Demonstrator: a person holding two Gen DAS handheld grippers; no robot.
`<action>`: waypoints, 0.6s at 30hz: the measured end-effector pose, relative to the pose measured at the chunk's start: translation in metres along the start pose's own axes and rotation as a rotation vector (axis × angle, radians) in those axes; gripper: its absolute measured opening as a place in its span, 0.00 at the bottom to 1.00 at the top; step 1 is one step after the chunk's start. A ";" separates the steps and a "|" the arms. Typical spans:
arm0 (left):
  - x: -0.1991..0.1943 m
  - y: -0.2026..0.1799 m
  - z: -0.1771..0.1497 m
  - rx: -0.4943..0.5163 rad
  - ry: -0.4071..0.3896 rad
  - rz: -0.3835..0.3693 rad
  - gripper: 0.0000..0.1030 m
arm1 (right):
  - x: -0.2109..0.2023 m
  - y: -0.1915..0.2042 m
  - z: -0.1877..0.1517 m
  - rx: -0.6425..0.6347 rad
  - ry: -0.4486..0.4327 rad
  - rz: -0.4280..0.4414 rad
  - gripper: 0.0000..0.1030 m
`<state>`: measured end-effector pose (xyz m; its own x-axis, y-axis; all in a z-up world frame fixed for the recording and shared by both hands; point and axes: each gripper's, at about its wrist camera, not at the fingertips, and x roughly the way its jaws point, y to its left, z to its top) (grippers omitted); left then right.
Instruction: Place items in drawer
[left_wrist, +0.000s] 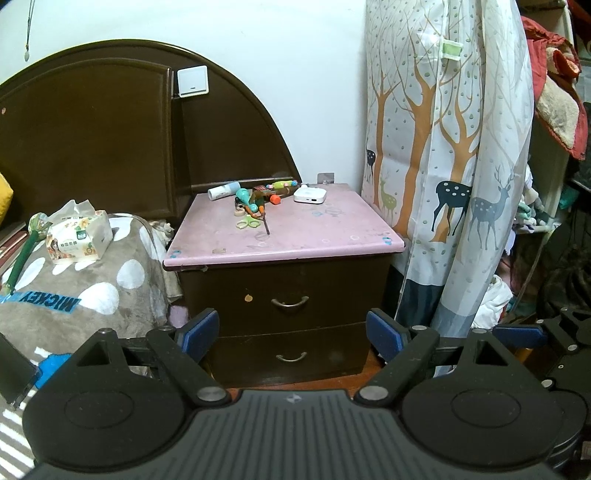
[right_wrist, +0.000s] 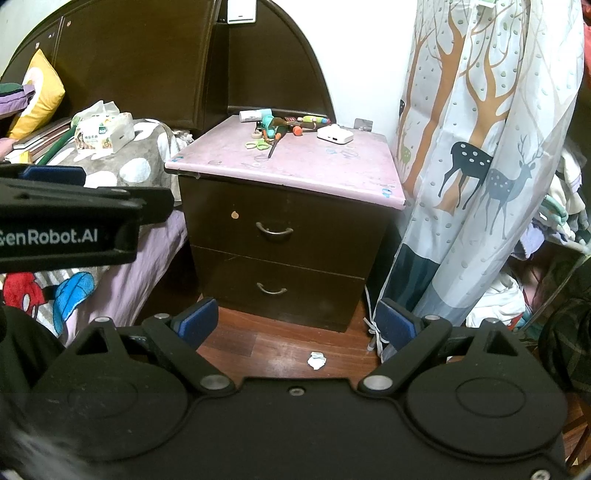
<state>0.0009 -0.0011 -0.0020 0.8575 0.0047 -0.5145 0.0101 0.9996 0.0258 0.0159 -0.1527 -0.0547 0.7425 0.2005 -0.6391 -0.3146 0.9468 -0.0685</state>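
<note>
A dark wooden nightstand with a pink top has two shut drawers: the upper drawer handle and the lower drawer handle. On top lie a screwdriver, green scissors, a white tube, a white box and small toys. My left gripper is open and empty, in front of the drawers. My right gripper is open and empty, farther back above the floor. The nightstand and its items also show in the right wrist view.
A bed with a grey blanket and a tissue pack stands left of the nightstand. A deer-print fabric wardrobe stands right of it. A white scrap lies on the wooden floor. The left gripper's body shows at the left of the right wrist view.
</note>
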 end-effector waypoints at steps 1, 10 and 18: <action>0.000 -0.001 0.000 0.001 0.000 0.000 0.84 | 0.000 0.000 0.000 0.000 0.000 0.000 0.91; 0.002 -0.004 -0.003 0.001 0.000 0.002 0.84 | -0.001 0.000 0.001 -0.001 0.001 0.000 0.91; 0.003 -0.004 -0.005 0.000 0.003 -0.002 0.84 | 0.000 0.000 0.001 0.000 0.002 0.000 0.91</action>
<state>0.0011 -0.0052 -0.0077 0.8557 0.0023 -0.5175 0.0119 0.9996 0.0241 0.0162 -0.1527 -0.0537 0.7410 0.2001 -0.6410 -0.3149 0.9467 -0.0685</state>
